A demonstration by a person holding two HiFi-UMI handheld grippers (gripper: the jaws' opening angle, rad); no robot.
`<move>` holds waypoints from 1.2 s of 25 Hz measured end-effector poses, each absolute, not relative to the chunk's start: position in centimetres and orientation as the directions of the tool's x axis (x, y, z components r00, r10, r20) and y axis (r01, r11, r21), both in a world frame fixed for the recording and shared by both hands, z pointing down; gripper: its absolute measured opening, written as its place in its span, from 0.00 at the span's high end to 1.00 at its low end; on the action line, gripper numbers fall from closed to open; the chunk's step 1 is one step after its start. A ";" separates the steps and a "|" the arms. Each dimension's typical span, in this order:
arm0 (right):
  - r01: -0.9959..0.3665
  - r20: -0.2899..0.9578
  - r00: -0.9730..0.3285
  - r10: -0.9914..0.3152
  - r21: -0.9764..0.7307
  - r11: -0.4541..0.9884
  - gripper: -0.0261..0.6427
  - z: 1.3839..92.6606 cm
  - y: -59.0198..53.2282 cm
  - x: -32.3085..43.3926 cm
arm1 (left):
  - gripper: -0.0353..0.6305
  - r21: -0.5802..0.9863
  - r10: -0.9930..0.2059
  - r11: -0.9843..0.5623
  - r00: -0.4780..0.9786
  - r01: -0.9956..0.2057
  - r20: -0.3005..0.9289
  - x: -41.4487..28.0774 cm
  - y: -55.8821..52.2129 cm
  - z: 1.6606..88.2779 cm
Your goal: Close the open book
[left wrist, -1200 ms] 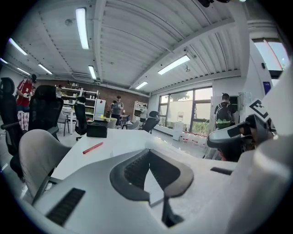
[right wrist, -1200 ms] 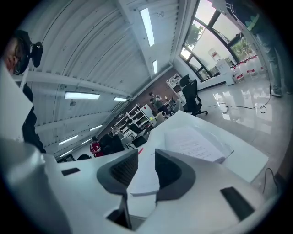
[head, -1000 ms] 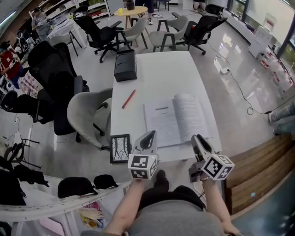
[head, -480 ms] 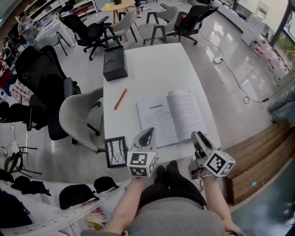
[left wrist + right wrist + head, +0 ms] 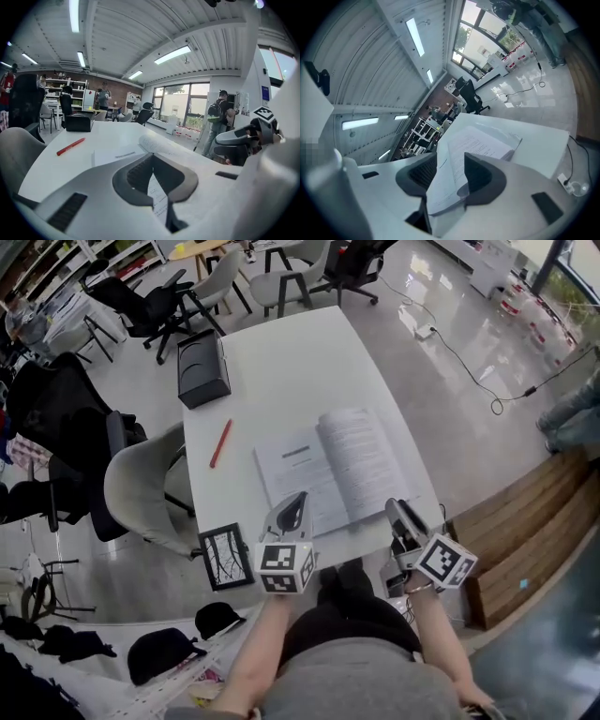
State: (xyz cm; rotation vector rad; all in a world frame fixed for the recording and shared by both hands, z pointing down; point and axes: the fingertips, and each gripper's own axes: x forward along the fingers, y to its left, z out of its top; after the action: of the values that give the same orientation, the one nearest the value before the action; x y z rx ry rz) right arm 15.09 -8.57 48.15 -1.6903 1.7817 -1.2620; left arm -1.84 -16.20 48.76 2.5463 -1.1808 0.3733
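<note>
In the head view the open book [image 5: 342,465] lies flat on the white table [image 5: 281,352], towards its near right corner, with the right-hand pages bulging up beside the spine. My left gripper [image 5: 292,509] hangs over the near edge of the left page. My right gripper [image 5: 401,518] sits just at the book's near right corner.

In the left gripper view the jaw tips meet and pinch nothing; print shows through the gap behind them.

In the right gripper view the jaws have just been opening and stand well apart. The page corner shows between them, but the pads are not pressing on it.

I judge it a soft paperback, with light, floppy leaves that are apt to slide. I'd take the outer edge of the whole right half, cover included, never a single leaf
</note>
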 end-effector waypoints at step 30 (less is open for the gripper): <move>-0.367 0.419 -0.255 -0.871 -0.876 -0.314 0.63 55.7 -5.9 15.7 | 0.94 0.155 -0.636 -0.618 0.606 -0.771 0.478 0.8 -14.9 53.1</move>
State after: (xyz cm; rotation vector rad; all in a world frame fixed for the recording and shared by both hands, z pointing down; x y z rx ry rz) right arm 15.74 -5.91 55.70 -1.5770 1.5033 -1.5953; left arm 0.79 -14.87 53.13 2.4885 -1.1340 0.5443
